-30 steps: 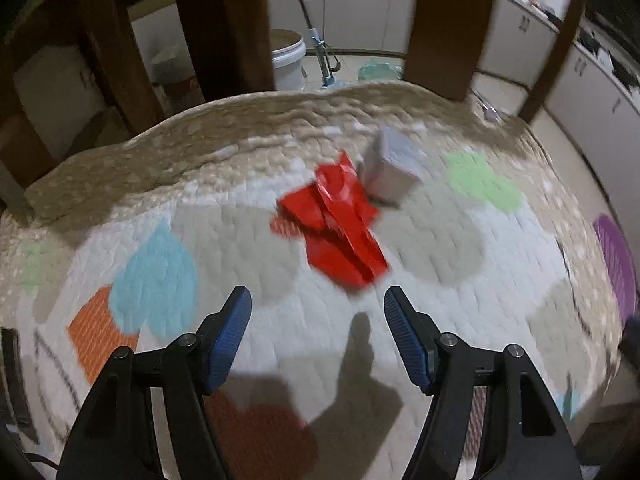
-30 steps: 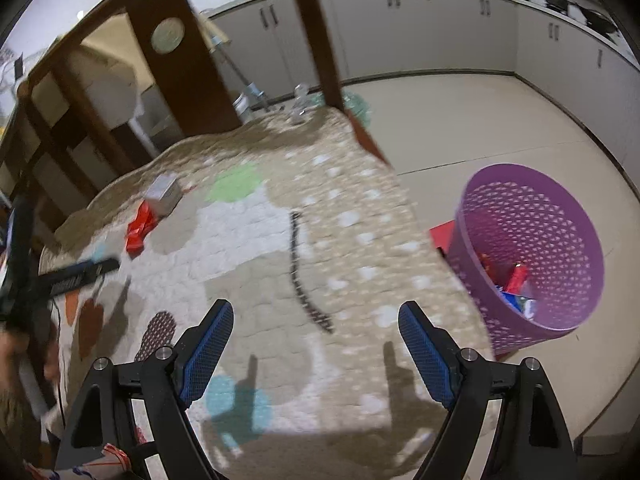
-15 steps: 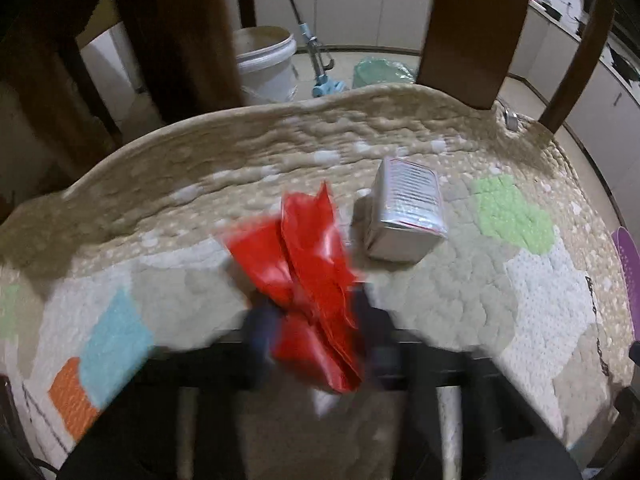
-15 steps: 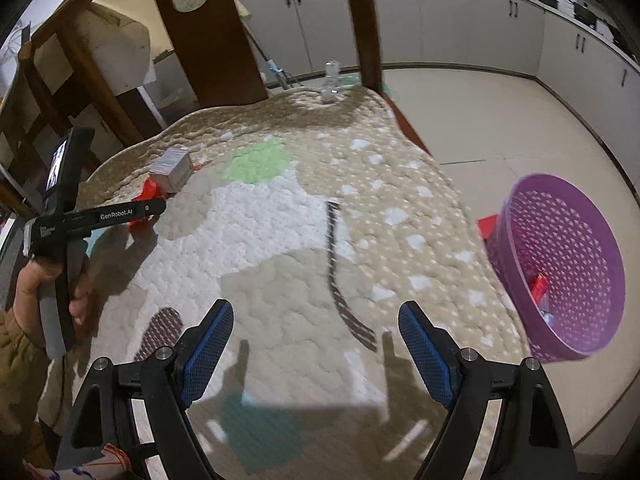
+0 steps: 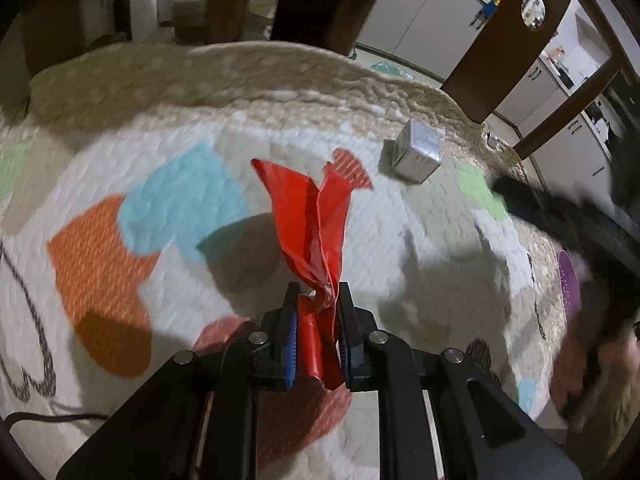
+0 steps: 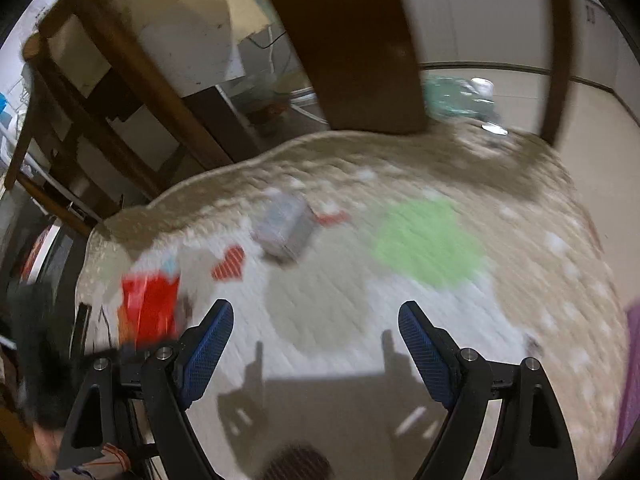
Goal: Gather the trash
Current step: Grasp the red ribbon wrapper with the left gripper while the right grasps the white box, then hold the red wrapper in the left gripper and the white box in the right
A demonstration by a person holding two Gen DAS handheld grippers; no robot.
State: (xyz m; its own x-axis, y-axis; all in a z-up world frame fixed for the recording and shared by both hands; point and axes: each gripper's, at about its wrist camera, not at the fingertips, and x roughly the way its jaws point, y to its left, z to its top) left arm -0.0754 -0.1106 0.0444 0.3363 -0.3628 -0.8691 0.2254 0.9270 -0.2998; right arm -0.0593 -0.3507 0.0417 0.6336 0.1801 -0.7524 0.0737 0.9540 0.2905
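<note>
Closest to my left camera, the left gripper (image 5: 316, 312) had its blue pads clamped together on the lower end of a crumpled red wrapper (image 5: 312, 224), which stood up out of the jaws and fanned above the quilted cover (image 5: 200, 300), lifted clear enough to throw a shadow on the fabric to its left. Through my right camera, the right gripper (image 6: 316, 344) was spread wide with nothing between its fingers, and it hung over a grey patch of the same cover. In that view I could pick out the red wrapper (image 6: 150, 308) again at the lower left, just past my left finger, though blur hid its edges. Beyond the wrapper, a small grey box (image 5: 418, 154) lay on the cover, up and to the right in the left view and near the middle of the right view (image 6: 286, 226), well apart from both grippers. A green patch (image 6: 424, 240) of the cover sat to the right of the box. At the right edge of both views I saw a sliver of the purple basket (image 5: 568, 284) off the side of the covered surface; its contents were out of sight. Farthest off stood dark wooden chair backs (image 6: 360, 40) at the far edge of the cover, and pale cabinets (image 5: 416, 12) behind them.
</note>
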